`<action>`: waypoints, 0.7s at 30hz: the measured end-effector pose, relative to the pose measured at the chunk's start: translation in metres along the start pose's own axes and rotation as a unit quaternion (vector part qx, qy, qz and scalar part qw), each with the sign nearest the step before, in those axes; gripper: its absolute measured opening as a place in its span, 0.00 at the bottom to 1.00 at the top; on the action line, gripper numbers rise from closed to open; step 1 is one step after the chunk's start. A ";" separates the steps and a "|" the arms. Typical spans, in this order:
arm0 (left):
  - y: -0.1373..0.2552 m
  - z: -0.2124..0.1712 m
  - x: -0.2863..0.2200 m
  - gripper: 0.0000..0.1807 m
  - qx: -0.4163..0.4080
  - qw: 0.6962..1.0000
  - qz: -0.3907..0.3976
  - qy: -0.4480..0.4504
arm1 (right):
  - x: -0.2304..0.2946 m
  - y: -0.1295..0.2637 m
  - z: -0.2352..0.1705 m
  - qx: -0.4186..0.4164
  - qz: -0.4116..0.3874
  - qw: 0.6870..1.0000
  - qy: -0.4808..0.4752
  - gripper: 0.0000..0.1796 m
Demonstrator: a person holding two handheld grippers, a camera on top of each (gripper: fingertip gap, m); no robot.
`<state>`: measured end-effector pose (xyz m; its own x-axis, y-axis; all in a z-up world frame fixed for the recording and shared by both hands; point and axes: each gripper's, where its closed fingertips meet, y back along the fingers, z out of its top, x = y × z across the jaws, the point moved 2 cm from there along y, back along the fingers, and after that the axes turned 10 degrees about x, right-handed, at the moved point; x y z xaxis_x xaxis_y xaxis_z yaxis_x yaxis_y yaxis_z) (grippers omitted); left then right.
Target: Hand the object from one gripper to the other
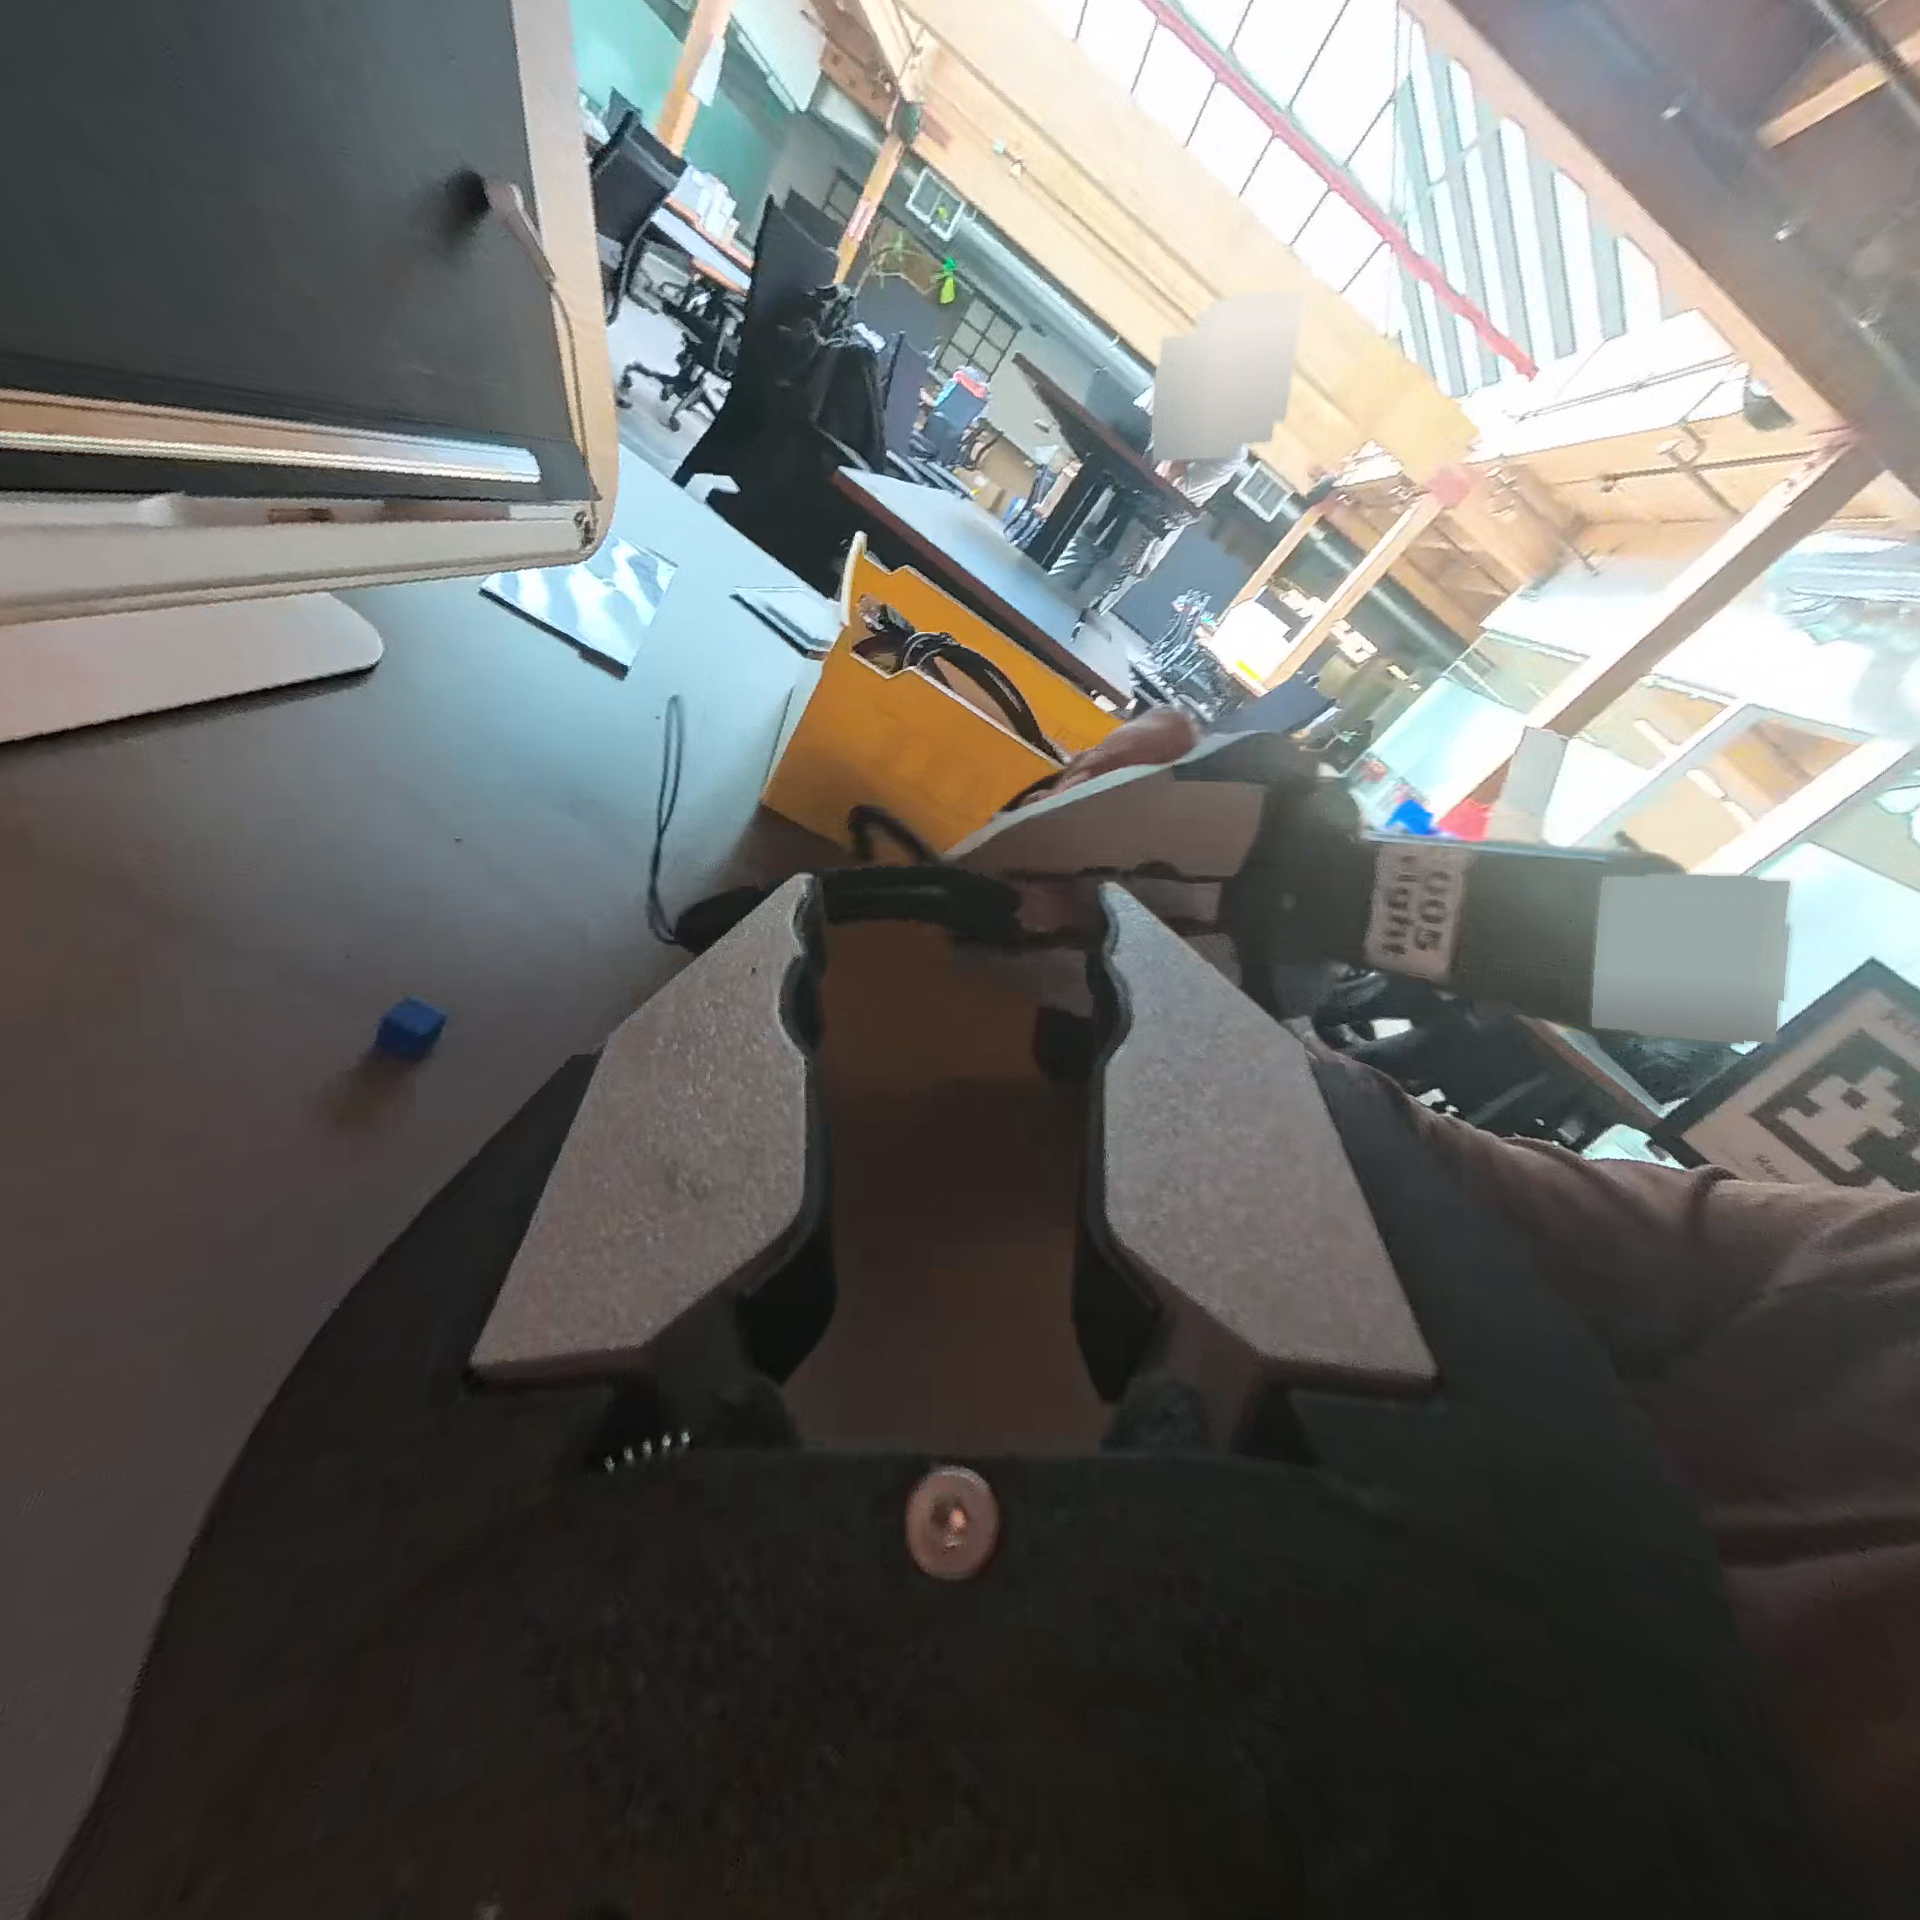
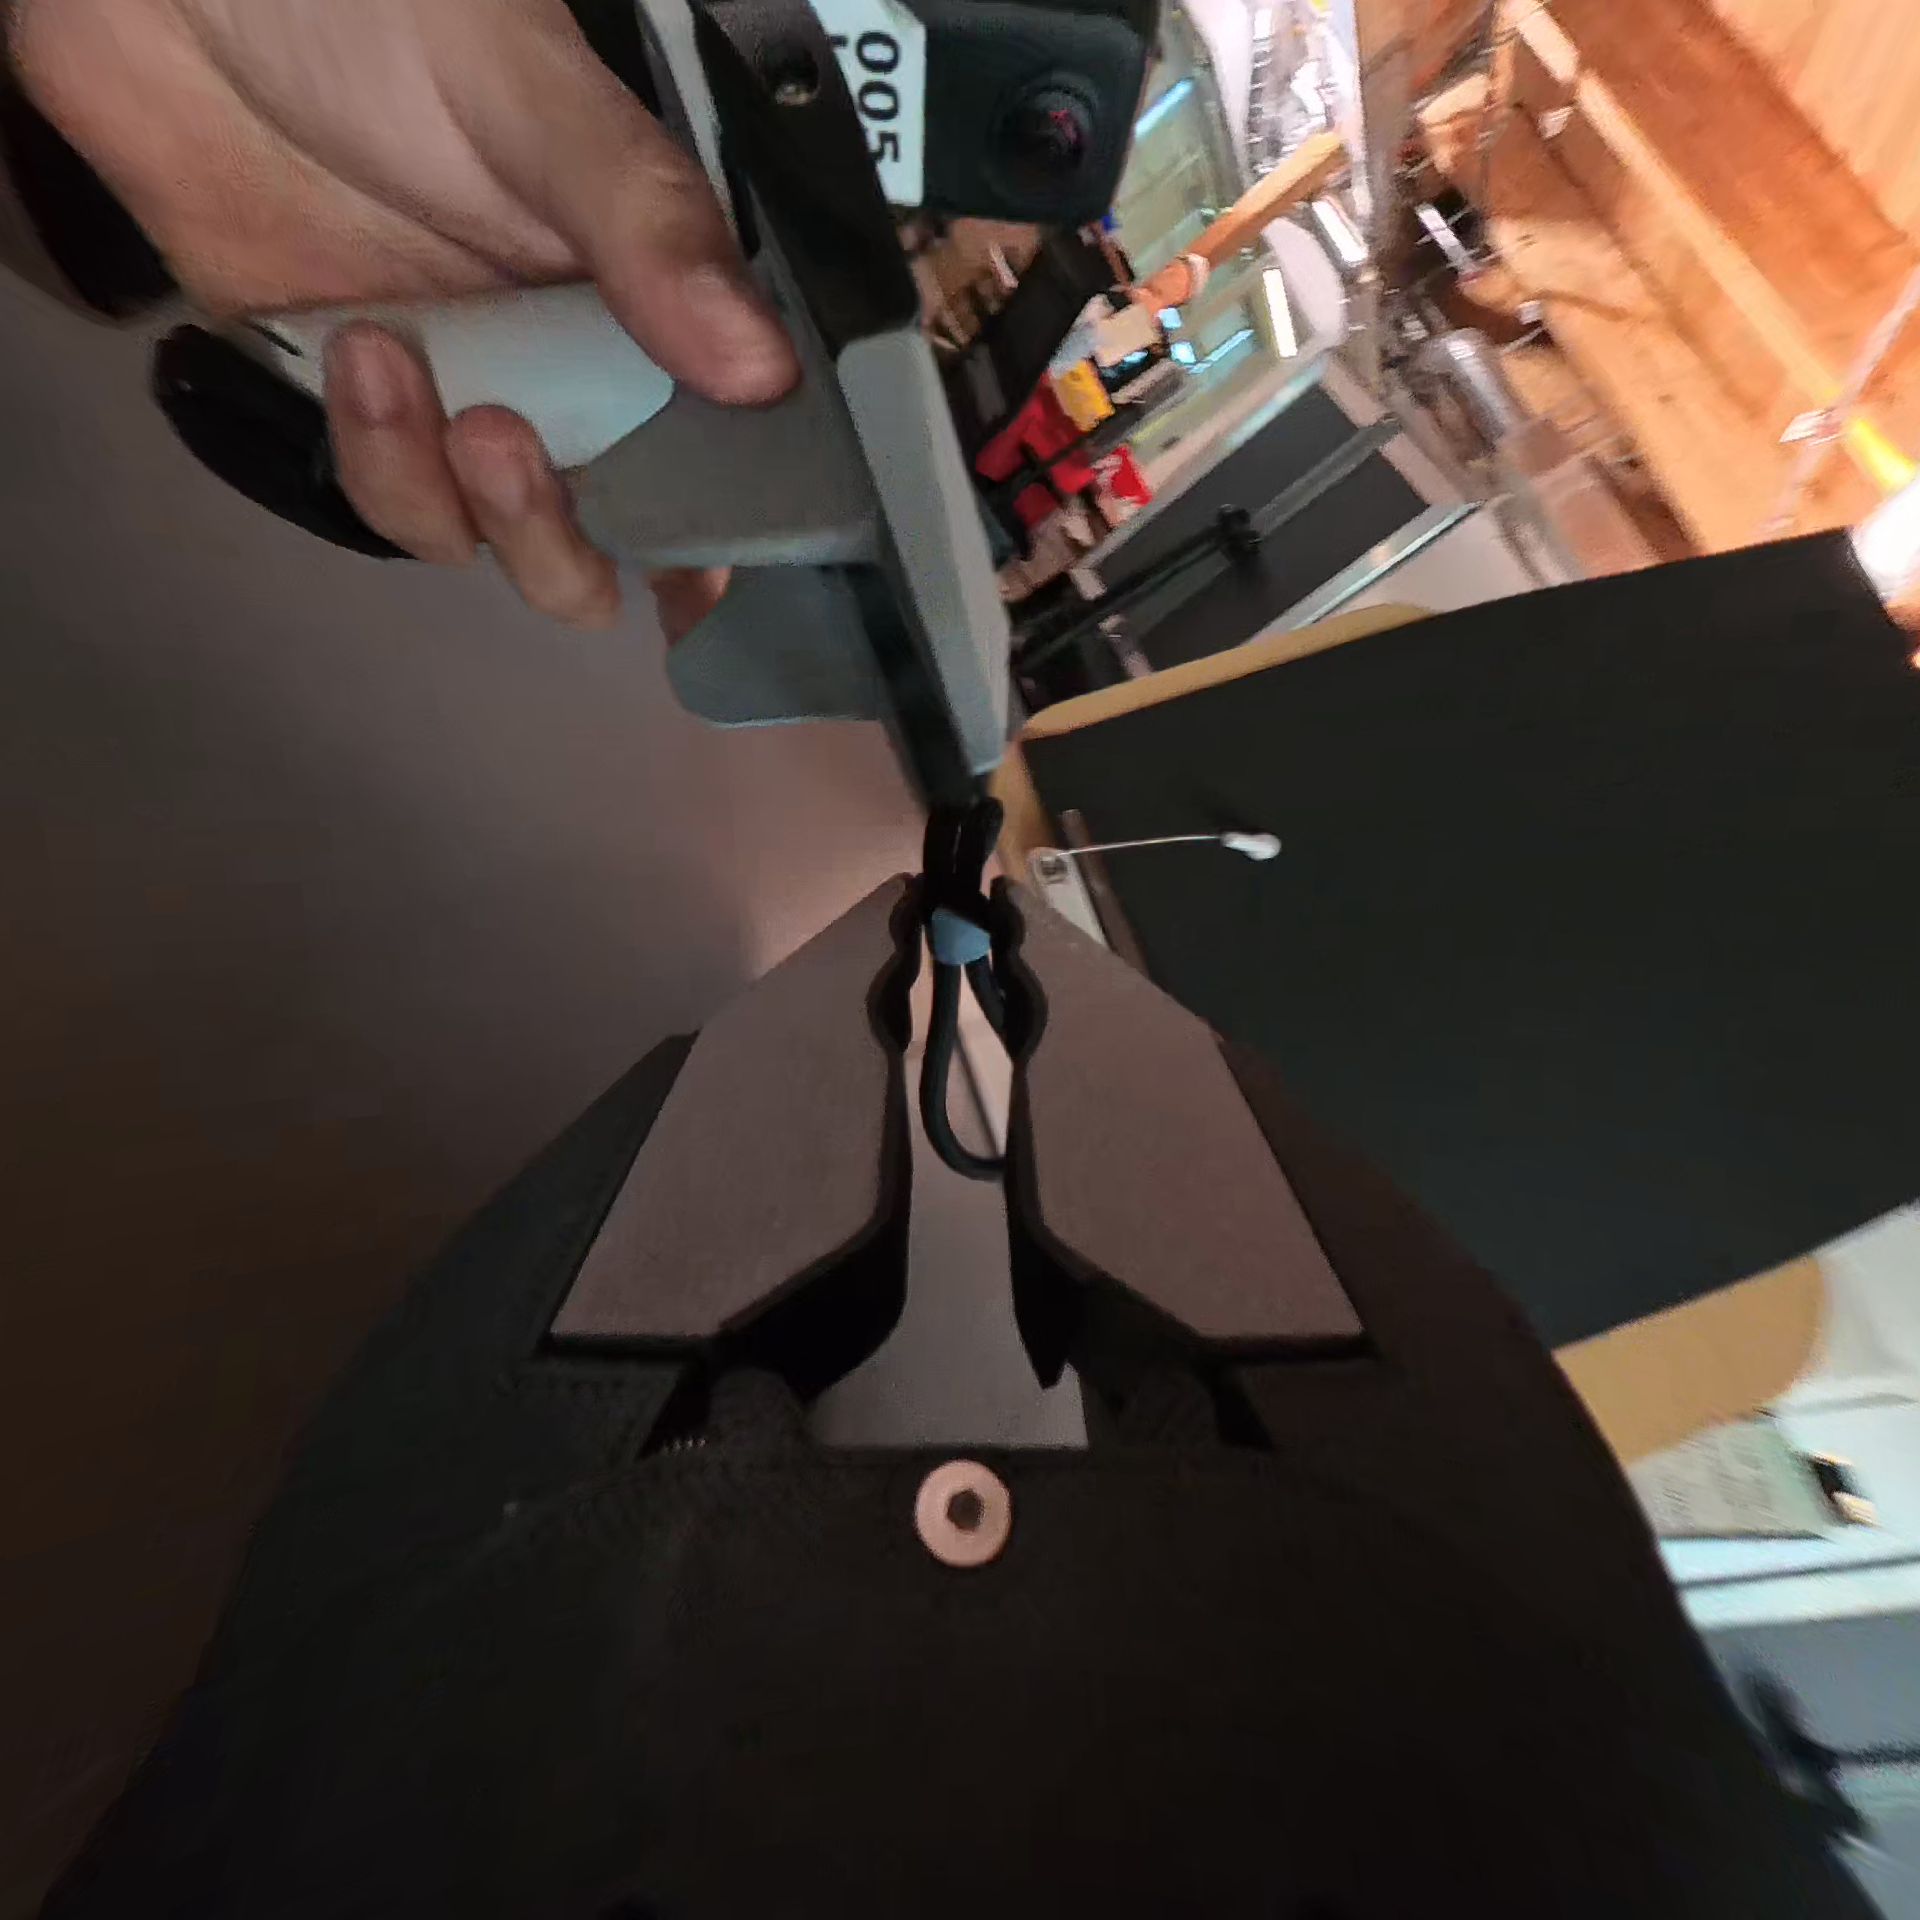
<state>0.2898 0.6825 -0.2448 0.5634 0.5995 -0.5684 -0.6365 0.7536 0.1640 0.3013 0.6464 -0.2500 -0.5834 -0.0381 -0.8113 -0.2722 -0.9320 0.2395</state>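
A black cord bundle with a light blue band (image 2: pixel 958 935) sits between my right gripper's (image 2: pixel 961 904) fingertips, which are shut on it; a loop of the cord hangs back between the fingers. The left gripper's tips (image 2: pixel 951 774), held by a hand (image 2: pixel 364 187), touch the bundle's far end. In the left wrist view my left gripper (image 1: pixel 956 914) has its jaws wide apart, with the black cord (image 1: pixel 920 902) lying across the gap at the tips. The right gripper's pale fingers (image 1: pixel 1143 831) come in from the right, just behind the cord.
A dark table (image 1: pixel 260 935) carries a small blue cube (image 1: pixel 410 1029), a monitor on a white stand (image 1: pixel 260 260), a yellow box with cables (image 1: pixel 914 748) and a thin black wire (image 1: pixel 665 821). A sleeve (image 1: pixel 1662 1299) crosses on the right. A black panel (image 2: pixel 1507 935) stands close to the right gripper.
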 end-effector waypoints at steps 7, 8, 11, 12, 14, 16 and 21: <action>-0.003 -0.004 -0.001 0.33 0.010 0.999 -0.032 0.039 | -0.008 -0.001 -0.002 0.035 -0.068 0.996 0.049 0.05; -0.003 -0.003 -0.001 0.34 0.007 0.999 -0.033 0.041 | -0.006 -0.002 -0.002 0.034 -0.066 0.996 0.057 0.05; -0.003 -0.004 0.005 0.32 0.006 0.999 -0.013 0.039 | 0.003 -0.002 0.003 0.033 -0.061 0.994 0.090 0.05; -0.003 -0.004 0.006 0.31 0.005 0.999 -0.012 0.040 | 0.006 -0.002 0.004 0.034 -0.059 0.993 0.101 0.05; -0.001 -0.003 0.008 0.18 0.002 0.999 -0.008 0.038 | 0.011 -0.005 0.005 0.038 -0.056 0.991 0.112 0.05; 0.002 -0.004 0.013 0.04 0.006 1.000 0.018 0.022 | 0.015 -0.008 0.001 0.046 -0.037 0.994 0.097 0.05; 0.007 -0.003 0.025 0.02 0.034 0.987 0.131 -0.087 | 0.022 -0.012 -0.016 0.046 0.094 0.993 -0.056 0.16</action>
<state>0.2979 0.7025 -0.2604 0.4690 0.8095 -0.3531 -0.7391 0.5787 0.3448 0.3043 0.6512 -0.2791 -0.7107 -0.1631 -0.6844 -0.2165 -0.8748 0.4333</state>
